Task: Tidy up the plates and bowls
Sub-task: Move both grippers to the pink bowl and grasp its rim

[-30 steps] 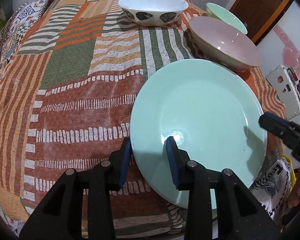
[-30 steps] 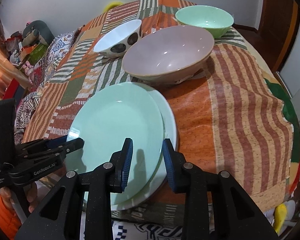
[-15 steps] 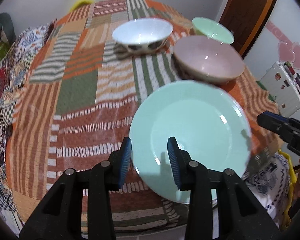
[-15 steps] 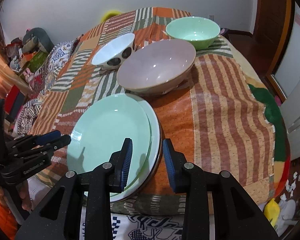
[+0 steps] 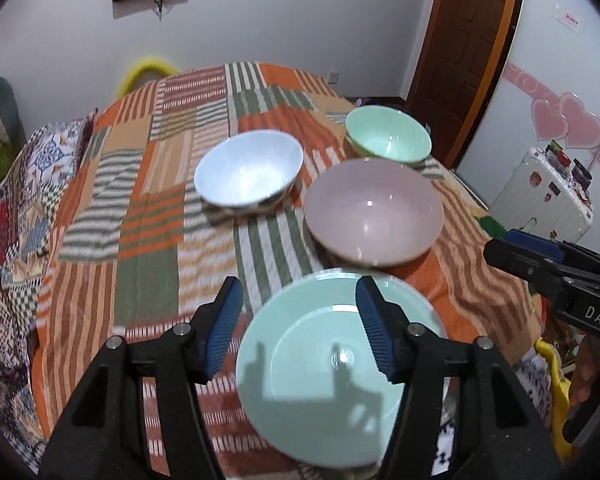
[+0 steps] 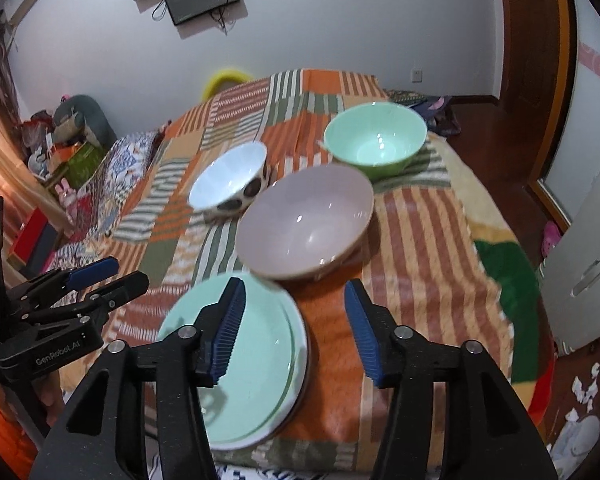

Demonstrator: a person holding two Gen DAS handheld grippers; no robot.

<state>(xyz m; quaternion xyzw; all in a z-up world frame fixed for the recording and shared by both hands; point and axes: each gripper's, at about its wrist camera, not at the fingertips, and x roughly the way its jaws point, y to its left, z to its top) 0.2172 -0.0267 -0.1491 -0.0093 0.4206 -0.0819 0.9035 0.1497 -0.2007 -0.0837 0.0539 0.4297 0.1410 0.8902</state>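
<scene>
The left gripper (image 5: pixel 298 324) hung above the near edge of the striped patchwork blanket (image 5: pixel 148 216). Its jaws had just been opening and stood partly apart, gripping nothing; the stack of mint-green plates (image 5: pixel 320 392) lay flat on the blanket below them, and no pad touched it. In the right wrist view the top plate sat slightly off-centre on the one under it, whose rim showed on the right side.

Beyond the plates, toward the middle of the blanket, the white bowl with dark spots (image 5: pixel 248 174) stood on the left. To its right the wide pink bowl (image 5: pixel 374 212) sat just beyond the plates' far rim. The mint-green bowl (image 5: pixel 388 138) stood behind the pink one, near the blanket's far right edge. All three bowls were upright and apart from one another.

The right gripper (image 6: pixel 294 328) hovered over the blanket's near edge, at the right rim of the plates. Its jaws had also just been opening, stood partly apart, and held nothing, with only plate rim and bare blanket below the gap.
</scene>
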